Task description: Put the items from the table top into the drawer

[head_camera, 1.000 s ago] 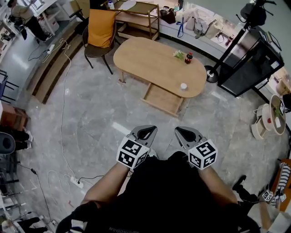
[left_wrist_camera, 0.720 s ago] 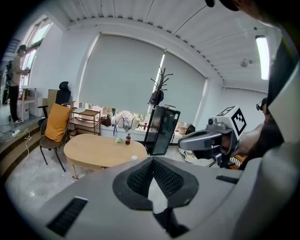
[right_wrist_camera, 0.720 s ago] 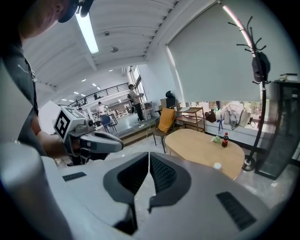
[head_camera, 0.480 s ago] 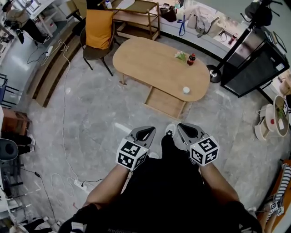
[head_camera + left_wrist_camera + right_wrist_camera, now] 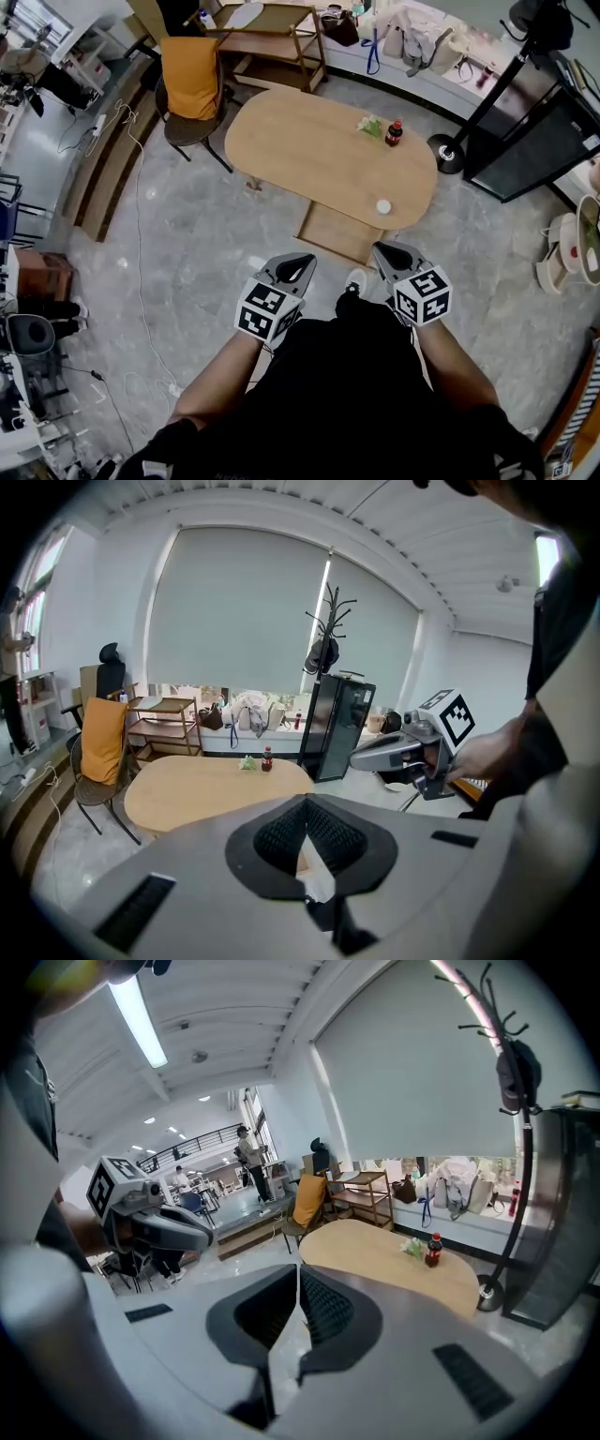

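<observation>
The left tongs (image 5: pixel 296 266) and right tongs (image 5: pixel 389 252) are each pressed together on nothing, side by side above the grey floor (image 5: pixel 187 234), apart from the oval wooden desk (image 5: pixel 300 150). On the desk, a cola bottle (image 5: pixel 394 133) stands just beside a green packet (image 5: pixel 371 125). A small white round thing (image 5: pixel 382 206) sits near the edge above the open drawer (image 5: pixel 339 232).

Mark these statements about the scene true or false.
1. The wooden drawer under the oval wooden table is pulled open. True.
2. The dark bottle with a red label lies in that drawer. False: it stands on the table, beside a small green item.
3. The left tool and the right tool are both shut and empty. True.
4. The chair by the table carries a blue cloth. False: the cloth is orange.
</observation>
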The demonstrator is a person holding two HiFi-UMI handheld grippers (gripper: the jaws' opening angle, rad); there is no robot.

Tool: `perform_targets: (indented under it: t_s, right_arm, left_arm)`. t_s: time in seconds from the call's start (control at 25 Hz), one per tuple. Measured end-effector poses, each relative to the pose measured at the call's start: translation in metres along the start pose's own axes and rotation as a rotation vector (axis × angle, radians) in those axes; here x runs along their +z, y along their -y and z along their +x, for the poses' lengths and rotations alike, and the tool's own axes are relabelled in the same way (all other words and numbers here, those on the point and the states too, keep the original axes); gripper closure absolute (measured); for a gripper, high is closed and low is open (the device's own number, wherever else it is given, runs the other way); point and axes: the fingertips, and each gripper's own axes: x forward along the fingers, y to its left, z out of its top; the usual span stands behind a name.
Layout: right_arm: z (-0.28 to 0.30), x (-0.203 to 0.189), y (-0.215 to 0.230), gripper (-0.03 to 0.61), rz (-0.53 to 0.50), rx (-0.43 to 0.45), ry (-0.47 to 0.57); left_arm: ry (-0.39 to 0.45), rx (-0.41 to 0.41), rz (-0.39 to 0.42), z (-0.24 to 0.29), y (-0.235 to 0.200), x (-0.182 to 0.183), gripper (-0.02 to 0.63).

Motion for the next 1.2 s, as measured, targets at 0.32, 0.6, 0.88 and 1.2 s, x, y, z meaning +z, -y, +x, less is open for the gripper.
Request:
perform_targets:
  t_s: [0.32,0.6,0.88,1.2]
  right_arm:
    - [0.034,-0.019,0.117,0.574,0.056,-0.008,-0.077]
    - [0.07,-0.061,0.16,0.574,0.132,-0.028,-0.175]
    - [0.109,-0.123,0.207,0.572,0.207,-0.125,-0.305]
    - [0.172,-0.186,0.247,0.477,0.162,-0.21,-0.481]
  left_arm:
    - [-0.058,0.01,-0.006,0.089,-0.017,0.047,0.612]
    - [-0.129,0.002,0.0,0.118,-0.036,0.061,0.612]
    - [-0.222,-0.024,0.016,0.145,-0.065,0.048,0.612]
    - [-0.316,-0.106,0.005,0.213,-0.116,0.014,0.612]
